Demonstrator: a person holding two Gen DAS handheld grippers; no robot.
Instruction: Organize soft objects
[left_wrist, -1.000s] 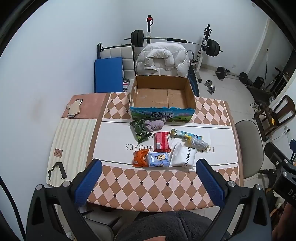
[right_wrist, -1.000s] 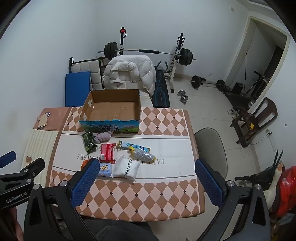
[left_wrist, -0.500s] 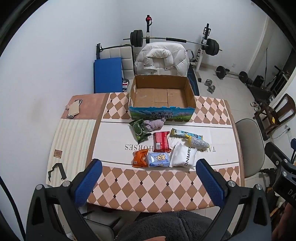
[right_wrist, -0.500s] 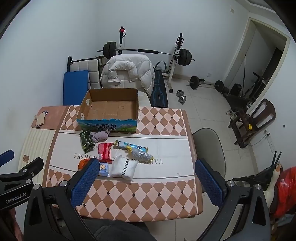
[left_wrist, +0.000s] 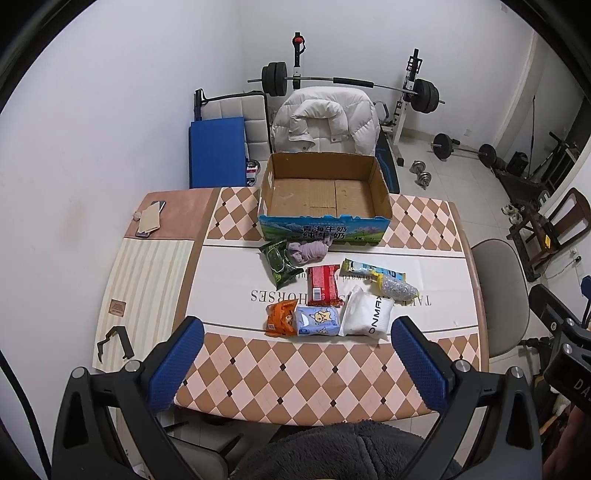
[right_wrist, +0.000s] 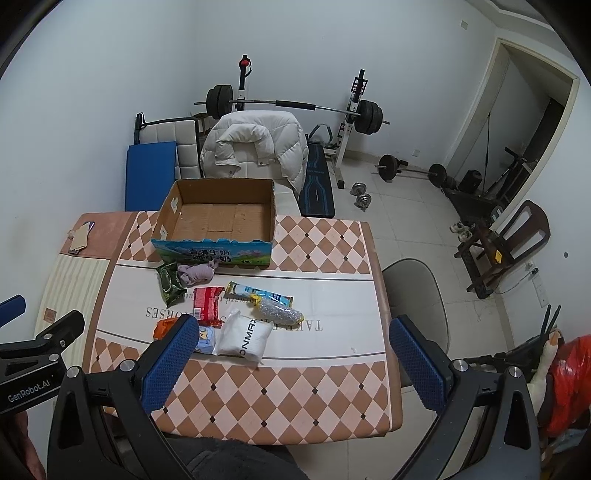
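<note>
both grippers' jaws (wide apart) above packets (left_wrist: 325, 299)

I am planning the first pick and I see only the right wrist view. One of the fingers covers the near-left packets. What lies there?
Observer: An orange packet lies there, touching a blue tissue pack.
Operator: Is anything on the mat to their left?
Observer: Yes, a black bracket lies on the striped mat.
Operator: And the left gripper?
Observer: The left gripper is open and holds nothing.
</note>
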